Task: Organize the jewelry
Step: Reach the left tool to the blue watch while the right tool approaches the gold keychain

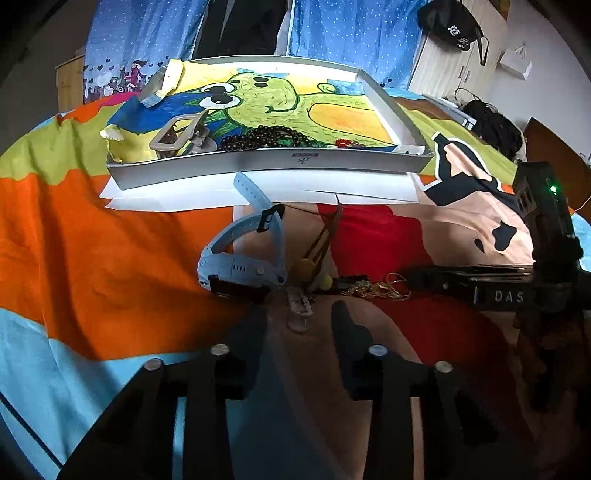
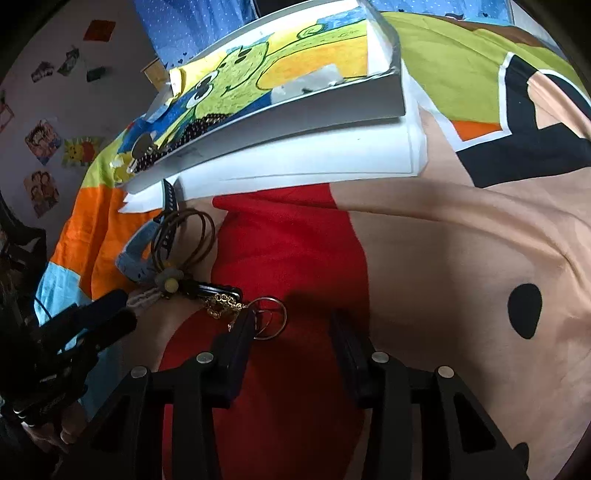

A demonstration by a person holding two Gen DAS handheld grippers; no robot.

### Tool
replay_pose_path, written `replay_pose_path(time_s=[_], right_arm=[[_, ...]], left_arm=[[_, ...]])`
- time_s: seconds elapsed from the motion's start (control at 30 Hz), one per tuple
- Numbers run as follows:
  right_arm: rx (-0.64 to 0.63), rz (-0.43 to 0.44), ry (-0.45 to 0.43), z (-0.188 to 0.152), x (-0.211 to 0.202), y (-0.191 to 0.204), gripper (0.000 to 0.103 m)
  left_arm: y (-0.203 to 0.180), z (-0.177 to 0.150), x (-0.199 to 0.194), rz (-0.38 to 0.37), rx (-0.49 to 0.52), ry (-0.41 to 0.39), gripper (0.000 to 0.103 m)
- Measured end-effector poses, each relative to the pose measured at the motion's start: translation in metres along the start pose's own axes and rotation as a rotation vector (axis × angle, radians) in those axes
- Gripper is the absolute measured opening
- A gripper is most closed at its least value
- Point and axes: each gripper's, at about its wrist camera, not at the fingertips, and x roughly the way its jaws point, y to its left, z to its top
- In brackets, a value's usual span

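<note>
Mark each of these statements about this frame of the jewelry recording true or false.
1. Both tongs are open and hold nothing. True: left tongs, right tongs.
2. The dark bead bracelet lies inside the white tray. True.
3. The light blue watch is in the tray. False: it lies on the bedspread, in front of the tray.
4. The gold chain hangs from the right tongs. False: it lies on the bedspread beside the left finger.
5. The tray is lined with a plain white sheet. False: it holds a green cartoon drawing.

Bedroom, cartoon bedspread (image 1: 92, 266) (curtains (image 1: 147, 33) behind)
</note>
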Motion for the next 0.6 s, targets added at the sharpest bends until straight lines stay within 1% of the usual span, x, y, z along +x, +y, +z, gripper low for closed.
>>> replay_pose_path(time_s=[0.03, 0.1, 0.17, 0.23, 0.33, 0.37, 0.43, 0.47, 0.53, 0.6], right_arm=[[-0.005, -0.008, 0.002, 0.000, 0.001, 0.001, 0.040], [-0.014, -0.019, 0.007, -0.001, 0.004, 0.002, 0.040], [-0.026, -0.029, 0.018, -0.001, 0.008, 0.004, 0.040], [-0.047, -0.045, 0.022, -0.001, 0.011, 0.008, 0.040], [-0.044, -0.045, 0.027, -0.001, 0.014, 0.008, 0.039], [-0.037, -0.038, 0.033, -0.001, 0.016, 0.007, 0.037], [-0.020, -0.014, 0.046, -0.002, 0.017, 0.006, 0.026], [-0.010, 0.001, 0.055, -0.002, 0.018, 0.005, 0.024], [0.017, 0.036, 0.074, -0.003, 0.019, 0.002, 0.012], [0.050, 0.060, 0.081, -0.003, 0.018, -0.003, 0.009]], left_arm=[[0.001, 0.000, 0.002, 0.003, -0.005, 0.005, 0.022], [0.003, 0.001, 0.006, 0.012, -0.016, 0.016, 0.013], [0.005, 0.001, 0.009, 0.013, -0.026, 0.021, 0.010], [0.005, 0.002, 0.010, 0.013, -0.022, 0.022, 0.010], [0.005, 0.002, 0.009, 0.014, -0.015, 0.020, 0.010], [0.004, 0.002, 0.009, 0.013, -0.016, 0.021, 0.010], [0.004, 0.002, 0.010, 0.009, -0.017, 0.019, 0.010], [0.004, 0.002, 0.009, 0.007, -0.019, 0.019, 0.010], [0.003, 0.001, 0.008, 0.006, -0.020, 0.018, 0.010], [0.000, 0.000, 0.007, 0.006, -0.015, 0.017, 0.010]])
